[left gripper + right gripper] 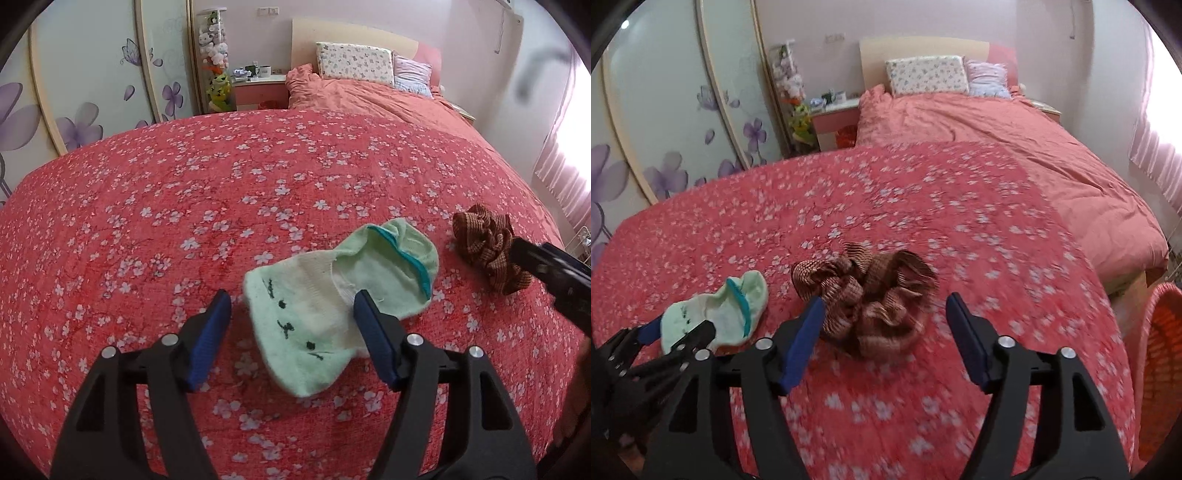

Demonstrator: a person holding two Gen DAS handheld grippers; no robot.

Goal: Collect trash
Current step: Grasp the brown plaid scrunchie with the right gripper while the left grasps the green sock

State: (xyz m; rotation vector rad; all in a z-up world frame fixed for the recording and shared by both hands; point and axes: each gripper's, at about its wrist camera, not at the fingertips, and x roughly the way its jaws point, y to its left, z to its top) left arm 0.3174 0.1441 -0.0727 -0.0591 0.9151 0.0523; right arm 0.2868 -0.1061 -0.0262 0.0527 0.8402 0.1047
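Note:
A pale green sock (314, 317) with a teal cuff lies flat on the red flowered bedspread (221, 177). My left gripper (292, 295) stands open around its toe end; the left pad is clear of it and the right pad is at its edge. To the right lies a crumpled brown checked cloth (484, 240), with the right gripper (532, 258) at its far side. In the right wrist view that brown cloth (879, 269) sits between the open jaws of my right gripper (886, 299), not squeezed. The sock (738, 295) and left gripper (679, 328) show at lower left.
An orange mesh basket (1160, 350) stands on the floor off the bed's right edge. A pink duvet (997, 122) and pillows (927, 75) fill the far end of the bed. A nightstand (258, 83) and flowered wardrobe doors (74, 103) are at the left.

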